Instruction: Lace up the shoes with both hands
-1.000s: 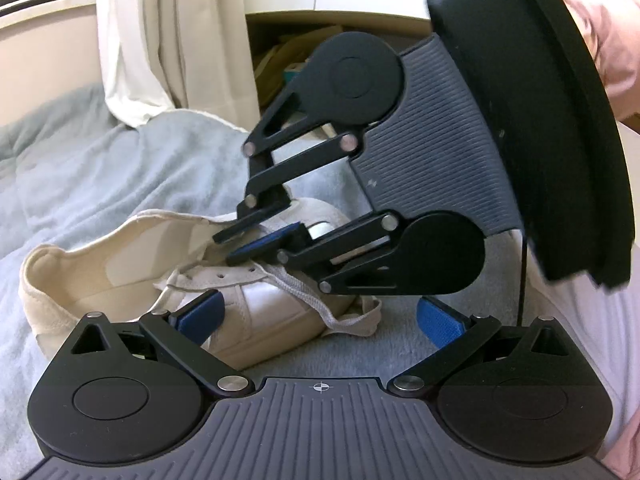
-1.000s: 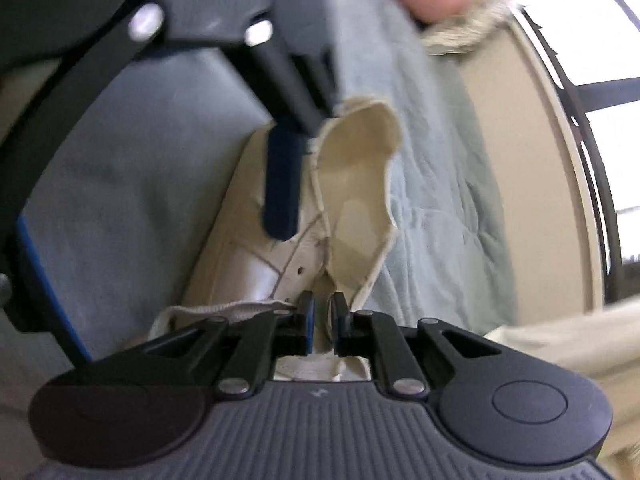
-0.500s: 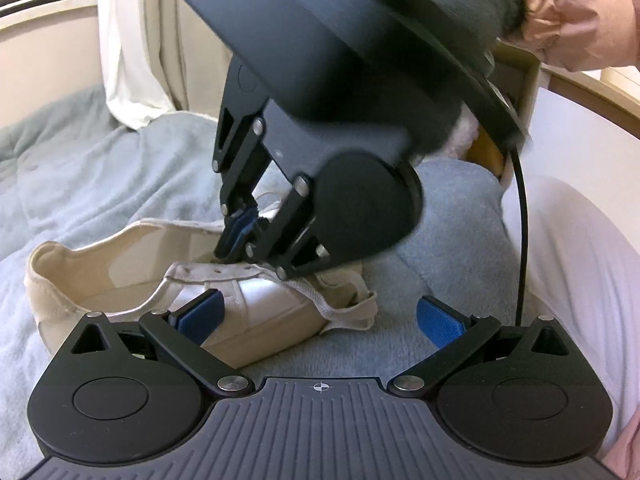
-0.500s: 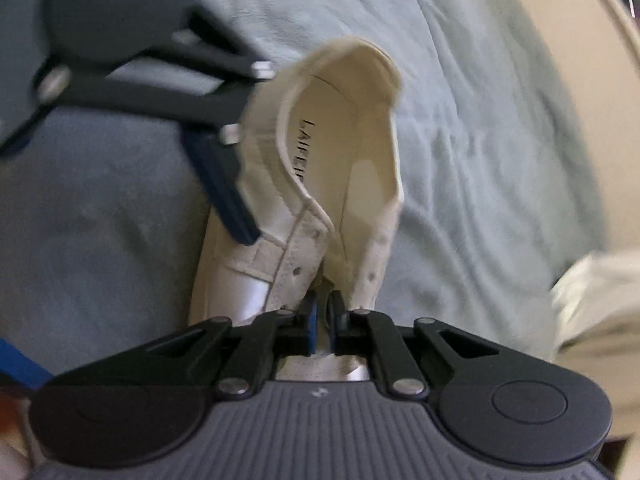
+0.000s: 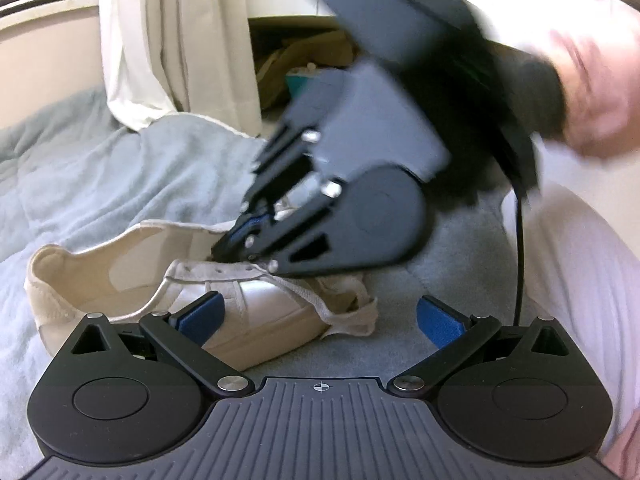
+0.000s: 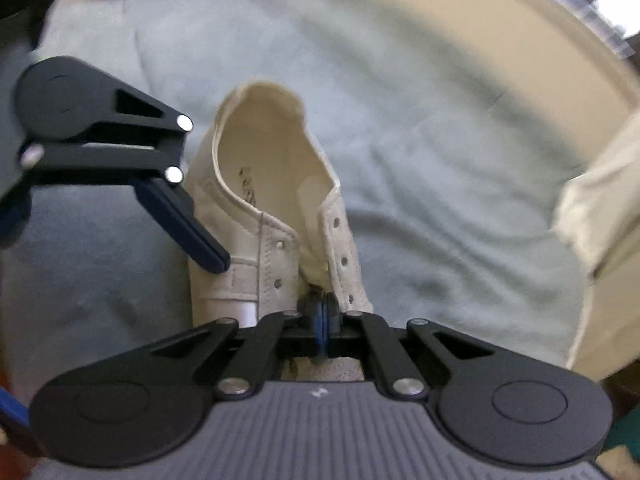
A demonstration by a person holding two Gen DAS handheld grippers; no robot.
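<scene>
**Right gripper pinched at the eyelets, left gripper held wide**

A white shoe (image 5: 256,312) is laid on its side on a grey-blue blanket (image 5: 100,184), its heel toward 9 o'clock in the left wrist view and its opening turned up. A loose lace (image 5: 340,308) is draped over the toe end, toward 3 o'clock.

The left gripper (image 5: 320,316) is held low and level beside the shoe, its jaws spread wide; one blue pad (image 5: 200,314) is seen against the shoe's side, the other pad over bare blanket.

The right gripper (image 6: 322,320) is angled down from 1 o'clock onto the eyelet rows (image 6: 340,240). Its jaws are pressed together between the two rows; whether lace is caught there cannot be told. It is held by a hand in a dark glove (image 5: 532,92) with a pink sleeve (image 5: 600,92), both blurred.
</scene>
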